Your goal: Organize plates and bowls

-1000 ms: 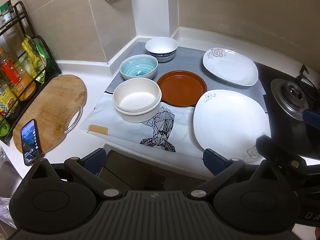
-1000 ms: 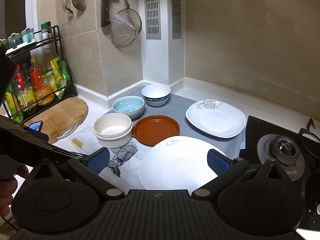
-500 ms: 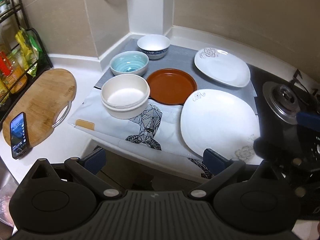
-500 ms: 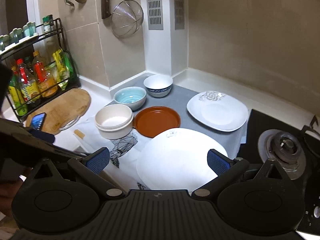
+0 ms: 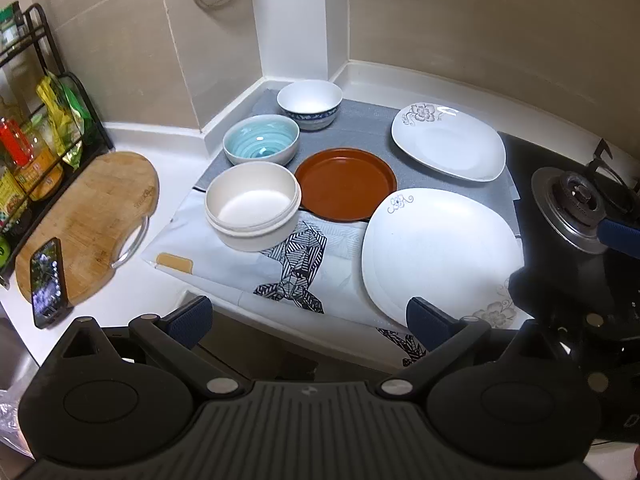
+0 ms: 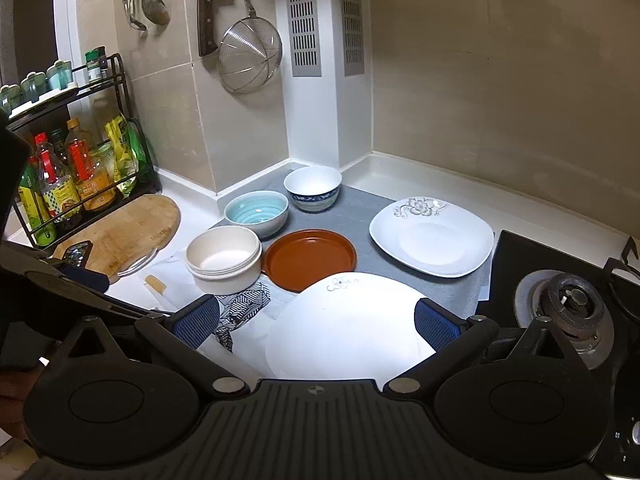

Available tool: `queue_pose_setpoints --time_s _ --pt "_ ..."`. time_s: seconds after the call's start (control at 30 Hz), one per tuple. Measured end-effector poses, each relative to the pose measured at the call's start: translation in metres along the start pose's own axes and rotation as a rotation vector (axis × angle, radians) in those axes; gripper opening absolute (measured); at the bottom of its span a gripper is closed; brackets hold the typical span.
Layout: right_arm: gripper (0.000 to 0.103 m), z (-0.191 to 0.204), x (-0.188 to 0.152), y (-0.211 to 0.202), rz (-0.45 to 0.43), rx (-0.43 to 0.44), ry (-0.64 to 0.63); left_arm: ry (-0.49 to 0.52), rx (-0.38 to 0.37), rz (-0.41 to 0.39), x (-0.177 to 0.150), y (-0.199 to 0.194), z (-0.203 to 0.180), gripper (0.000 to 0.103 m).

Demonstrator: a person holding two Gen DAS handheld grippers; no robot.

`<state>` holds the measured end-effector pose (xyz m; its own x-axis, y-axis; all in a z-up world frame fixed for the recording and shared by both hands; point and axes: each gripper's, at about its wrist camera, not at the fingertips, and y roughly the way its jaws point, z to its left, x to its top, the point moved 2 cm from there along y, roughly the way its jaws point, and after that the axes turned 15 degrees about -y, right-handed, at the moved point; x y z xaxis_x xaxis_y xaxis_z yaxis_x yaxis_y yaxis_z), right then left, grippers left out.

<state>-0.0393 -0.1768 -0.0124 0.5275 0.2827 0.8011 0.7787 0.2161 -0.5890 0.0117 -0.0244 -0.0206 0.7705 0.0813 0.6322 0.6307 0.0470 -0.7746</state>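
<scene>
On the mats sit a cream bowl, a teal bowl, a white bowl with a blue band, a brown plate, a small white flowered plate and a large white plate. The same dishes show in the right wrist view: cream bowl, brown plate, large plate. My left gripper is open and empty, in front of the counter edge. My right gripper is open and empty, above the large plate's near side.
A wooden cutting board with a phone lies at the left, beside a rack of bottles. A gas burner is at the right. A strainer and utensils hang on the wall.
The left wrist view has tilted up and drawn back a little, so the dishes sit lower in frame. The right gripper has barely shifted. Both stay open.
</scene>
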Motion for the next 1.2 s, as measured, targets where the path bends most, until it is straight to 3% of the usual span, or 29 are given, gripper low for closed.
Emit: queue_pose_setpoints --time_s 0.3,0.63,0.87,1.07,1.2 --pt "0.103 -0.006 0.000 0.018 0.042 0.011 0.041 -0.026 -0.018 0.048 0.006 0.014 0.005 0.103" --pt "0.103 0.007 0.025 0.068 0.111 -0.035 0.053 0.003 -0.064 0.116 0.044 0.065 0.026 0.103" --pt "0.103 0.022 0.043 0.109 0.164 -0.038 0.054 0.006 -0.062 0.172 0.068 0.106 0.059 0.103" --pt "0.103 0.032 0.061 0.145 0.199 -0.023 0.062 -0.027 -0.011 0.213 0.091 0.140 0.095 0.103" --pt "0.103 0.028 0.073 0.171 0.223 -0.026 0.086 -0.064 -0.027 0.248 0.103 0.154 0.108 0.103"
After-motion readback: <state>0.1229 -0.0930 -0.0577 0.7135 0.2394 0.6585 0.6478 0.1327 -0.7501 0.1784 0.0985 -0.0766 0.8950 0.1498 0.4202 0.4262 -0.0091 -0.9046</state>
